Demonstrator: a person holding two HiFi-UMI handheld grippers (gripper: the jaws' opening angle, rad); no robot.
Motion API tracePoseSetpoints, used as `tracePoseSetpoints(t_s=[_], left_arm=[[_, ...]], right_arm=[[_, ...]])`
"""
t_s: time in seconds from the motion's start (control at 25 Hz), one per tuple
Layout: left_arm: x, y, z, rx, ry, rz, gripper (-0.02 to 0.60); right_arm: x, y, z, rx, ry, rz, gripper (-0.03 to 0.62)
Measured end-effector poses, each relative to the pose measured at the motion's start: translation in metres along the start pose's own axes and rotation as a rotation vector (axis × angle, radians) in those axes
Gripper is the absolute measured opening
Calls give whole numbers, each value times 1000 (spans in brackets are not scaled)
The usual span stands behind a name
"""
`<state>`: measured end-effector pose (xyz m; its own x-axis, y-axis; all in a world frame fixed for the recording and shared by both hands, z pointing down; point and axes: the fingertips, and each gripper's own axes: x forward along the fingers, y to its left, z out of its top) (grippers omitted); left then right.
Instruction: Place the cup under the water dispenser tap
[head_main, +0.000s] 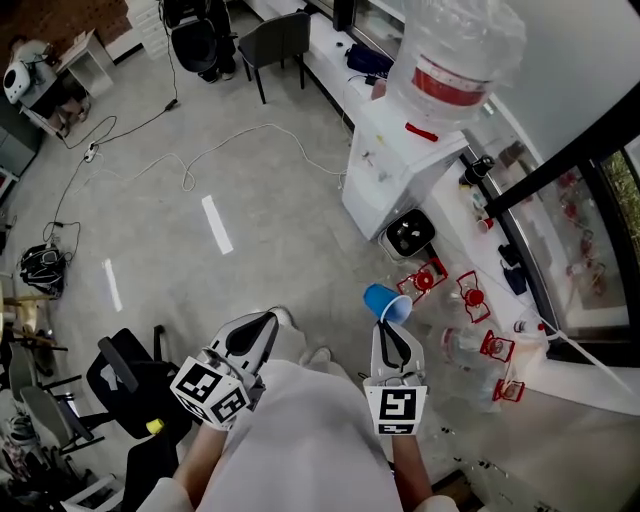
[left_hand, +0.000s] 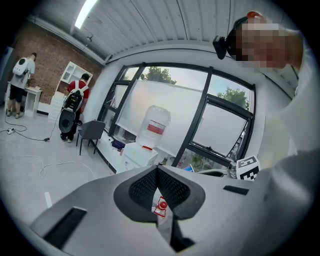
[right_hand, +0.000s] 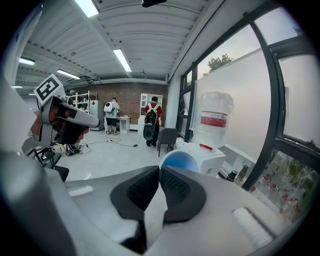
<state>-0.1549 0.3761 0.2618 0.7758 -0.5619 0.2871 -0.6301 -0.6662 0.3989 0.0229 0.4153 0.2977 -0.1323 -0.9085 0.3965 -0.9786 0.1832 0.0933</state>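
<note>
A blue paper cup is pinched by its rim in my right gripper, held in the air in front of the person's body. In the right gripper view the cup shows just past the shut jaws of the right gripper. The white water dispenser with its clear bottle stands ahead, further off by the window wall; it also appears as the dispenser. My left gripper is shut and holds nothing; the left gripper points toward the dispenser.
A small black box sits at the dispenser's foot. Several red-and-white items lie along the window side. White cables cross the floor. A black chair stands far back, an office chair at lower left. People stand far off.
</note>
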Motion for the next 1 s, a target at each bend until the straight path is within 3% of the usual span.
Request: tracePoseSetpoints(t_s=[0.44, 1.0], left_arm=[[59, 58, 24, -56, 4, 21, 0], [208, 172, 112, -57, 91, -82, 0]], right_arm=[[78, -28, 12, -11, 43, 16, 26], [258, -85, 69, -34, 139, -29, 26]])
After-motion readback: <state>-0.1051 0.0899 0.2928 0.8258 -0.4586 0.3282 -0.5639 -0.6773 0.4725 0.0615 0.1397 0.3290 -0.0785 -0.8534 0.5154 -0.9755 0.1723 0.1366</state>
